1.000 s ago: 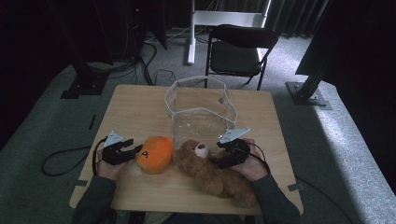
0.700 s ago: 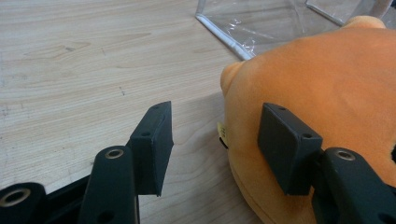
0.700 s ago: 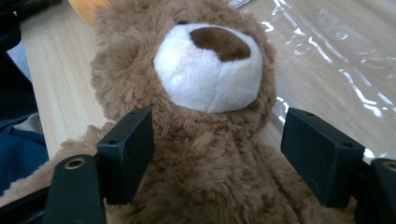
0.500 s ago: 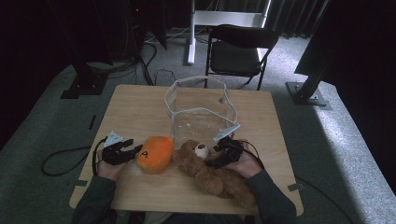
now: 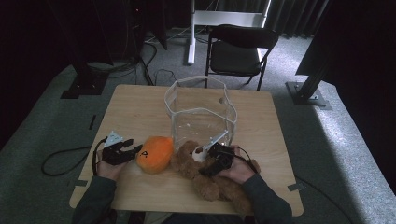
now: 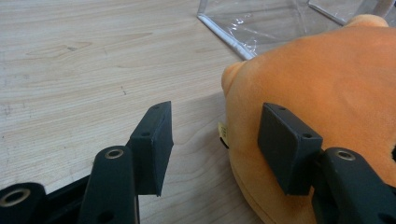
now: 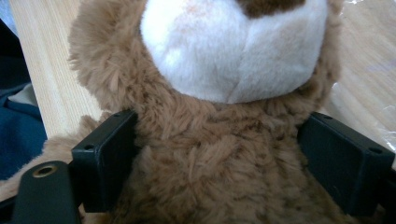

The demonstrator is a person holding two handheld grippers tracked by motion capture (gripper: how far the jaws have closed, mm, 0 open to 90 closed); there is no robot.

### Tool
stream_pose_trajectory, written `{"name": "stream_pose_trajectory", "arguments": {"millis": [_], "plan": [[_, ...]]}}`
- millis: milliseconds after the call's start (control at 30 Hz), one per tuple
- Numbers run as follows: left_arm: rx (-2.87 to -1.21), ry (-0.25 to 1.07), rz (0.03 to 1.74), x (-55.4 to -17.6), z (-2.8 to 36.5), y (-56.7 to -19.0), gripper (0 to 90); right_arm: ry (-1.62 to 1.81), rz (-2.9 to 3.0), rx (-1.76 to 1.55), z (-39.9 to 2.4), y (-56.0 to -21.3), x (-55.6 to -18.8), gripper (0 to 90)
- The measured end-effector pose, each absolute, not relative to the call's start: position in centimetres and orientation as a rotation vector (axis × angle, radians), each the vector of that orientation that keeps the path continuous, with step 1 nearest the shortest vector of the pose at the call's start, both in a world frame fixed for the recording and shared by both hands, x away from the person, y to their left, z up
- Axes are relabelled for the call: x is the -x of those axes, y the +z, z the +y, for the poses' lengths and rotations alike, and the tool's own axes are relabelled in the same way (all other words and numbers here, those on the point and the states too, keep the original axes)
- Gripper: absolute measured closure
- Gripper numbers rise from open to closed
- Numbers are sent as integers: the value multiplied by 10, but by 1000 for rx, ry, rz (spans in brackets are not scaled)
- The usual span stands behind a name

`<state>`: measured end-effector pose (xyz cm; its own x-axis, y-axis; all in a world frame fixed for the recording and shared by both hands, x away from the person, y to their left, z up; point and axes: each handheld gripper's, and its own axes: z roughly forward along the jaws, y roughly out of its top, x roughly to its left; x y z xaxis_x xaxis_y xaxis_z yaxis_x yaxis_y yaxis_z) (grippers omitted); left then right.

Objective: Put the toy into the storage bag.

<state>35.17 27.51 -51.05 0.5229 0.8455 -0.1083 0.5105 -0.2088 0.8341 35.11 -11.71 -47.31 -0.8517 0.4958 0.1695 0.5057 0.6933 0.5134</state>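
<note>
A brown teddy bear (image 5: 205, 179) lies on its back near the table's front edge, its white muzzle (image 7: 233, 46) pointing toward the clear container. My right gripper (image 5: 210, 163) is down over the bear with one jaw on each side of its neck (image 7: 222, 123). The jaws have just been opening and the pads flank the fur without squeezing it. An orange plush (image 5: 155, 154) lies to the left of the bear. My left gripper (image 5: 132, 150) stands open at the plush's left side, its right pad (image 6: 285, 144) against the orange fabric (image 6: 327, 70) and its left pad over bare wood.
A clear plastic container (image 5: 201, 116) stands open-topped on the wooden table (image 5: 140, 107) just behind both toys, its corner in the left gripper view (image 6: 261, 23). A black chair (image 5: 238, 51) stands beyond the table's far edge. Cables trail off the left side.
My right gripper has come left and down onto the bear, and its jaws have spread around the neck. The left gripper and the orange plush have stayed put.
</note>
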Motion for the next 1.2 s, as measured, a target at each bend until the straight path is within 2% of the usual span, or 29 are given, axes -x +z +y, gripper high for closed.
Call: {"name": "stream_pose_trajectory", "arguments": {"millis": [700,833,1000,1100,1200], "plan": [[-1873,478,1122,-352,273,-511,457,-705,-3040,745,-80,-496,-336,145],[-1872,478,1122,-351,273,-511,457,-695,-3082,718,-77,-495,-333,238],[-1871,479,1122,-351,274,-511,457,-816,-3027,735,-91,-489,-333,364],[-1873,482,1121,-351,274,-511,457,-910,-3007,744,-101,-487,-330,411],[-1873,482,1122,-351,274,-511,457,-960,-2998,748,-106,-485,-327,421]]}}
